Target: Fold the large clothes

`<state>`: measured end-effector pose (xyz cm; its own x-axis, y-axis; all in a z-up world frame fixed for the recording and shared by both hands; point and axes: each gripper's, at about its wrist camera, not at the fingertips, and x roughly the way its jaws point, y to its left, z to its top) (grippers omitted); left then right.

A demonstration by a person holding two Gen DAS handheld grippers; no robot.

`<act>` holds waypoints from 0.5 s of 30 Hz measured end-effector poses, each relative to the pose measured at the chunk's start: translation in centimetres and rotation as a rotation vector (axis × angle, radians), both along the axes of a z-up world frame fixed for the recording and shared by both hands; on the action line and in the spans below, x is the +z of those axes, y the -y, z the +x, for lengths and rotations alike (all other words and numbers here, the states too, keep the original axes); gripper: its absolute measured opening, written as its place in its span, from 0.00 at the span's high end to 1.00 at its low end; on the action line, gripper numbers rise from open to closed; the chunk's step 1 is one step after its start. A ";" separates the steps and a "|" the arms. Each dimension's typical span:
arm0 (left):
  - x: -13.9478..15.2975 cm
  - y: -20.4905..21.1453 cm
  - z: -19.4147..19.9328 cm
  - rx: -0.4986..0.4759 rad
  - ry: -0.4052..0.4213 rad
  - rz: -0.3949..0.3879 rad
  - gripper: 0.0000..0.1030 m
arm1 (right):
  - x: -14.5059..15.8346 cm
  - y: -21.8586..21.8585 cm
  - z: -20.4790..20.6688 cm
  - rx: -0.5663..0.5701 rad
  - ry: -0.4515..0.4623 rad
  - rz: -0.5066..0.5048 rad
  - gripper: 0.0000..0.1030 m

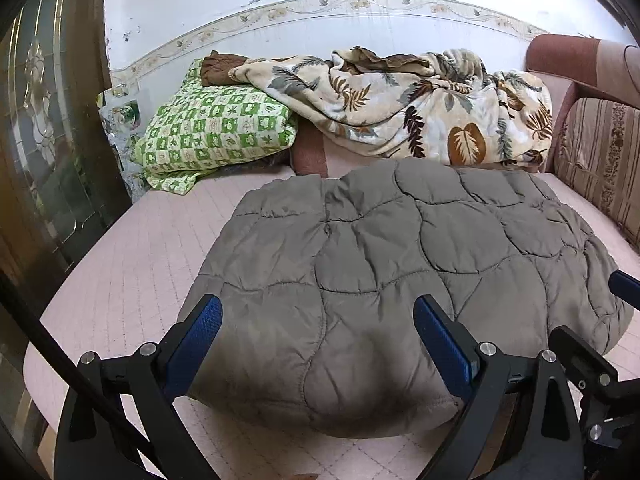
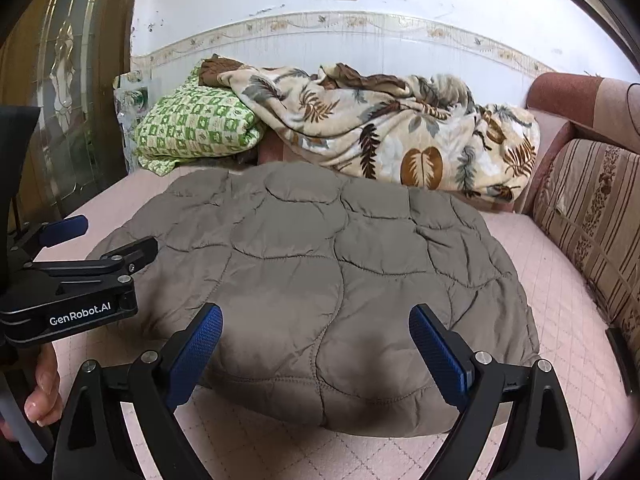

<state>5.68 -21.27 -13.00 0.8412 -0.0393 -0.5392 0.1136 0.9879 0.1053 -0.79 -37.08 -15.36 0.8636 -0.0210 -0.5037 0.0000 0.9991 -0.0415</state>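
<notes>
In the left wrist view, the left gripper [image 1: 318, 322] hangs wide open above the near end of a grey quilted coat [image 1: 400, 264], its blue pads [image 1: 200, 344] well apart and holding nothing. The coat lies folded into a rounded bundle on the pink sheet [image 1: 132, 264], roughly mid-bed. Behind it, against the white wall [image 1: 360, 28], sit a green checked pillow [image 1: 216, 128] and a leaf-print blanket [image 1: 420, 112] (the blanket partly overlaps the pillow). A striped cushion [image 1: 600, 152] stands at the right, and part of the right gripper [image 1: 616, 320] shows at the right edge, beside the coat; how it stands cannot be told from here. In the right wrist view, the right gripper [image 2: 316, 326] is likewise spread wide and empty over the coat's [image 2: 320, 260] near edge. The left gripper [image 2: 96, 240] reaches in from the left, its black arm over the coat's left edge, its fingers apart, gripping nothing. A hand [image 2: 42, 392] shows at the lower left, holding that tool. Pillow [image 2: 196, 128], blanket [image 2: 380, 128] and cushion [image 2: 592, 216] lie beyond.
</notes>
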 end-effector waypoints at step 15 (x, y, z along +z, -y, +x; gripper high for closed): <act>-0.1 -0.6 0.3 0.030 -0.010 0.000 0.07 | -0.1 0.6 0.0 -0.039 -0.007 -0.027 0.06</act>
<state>5.94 -20.66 -13.13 0.8367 -0.0139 -0.5474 0.0845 0.9910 0.1040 -0.76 -37.65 -15.45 0.8583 -0.0679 -0.5087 0.0383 0.9969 -0.0685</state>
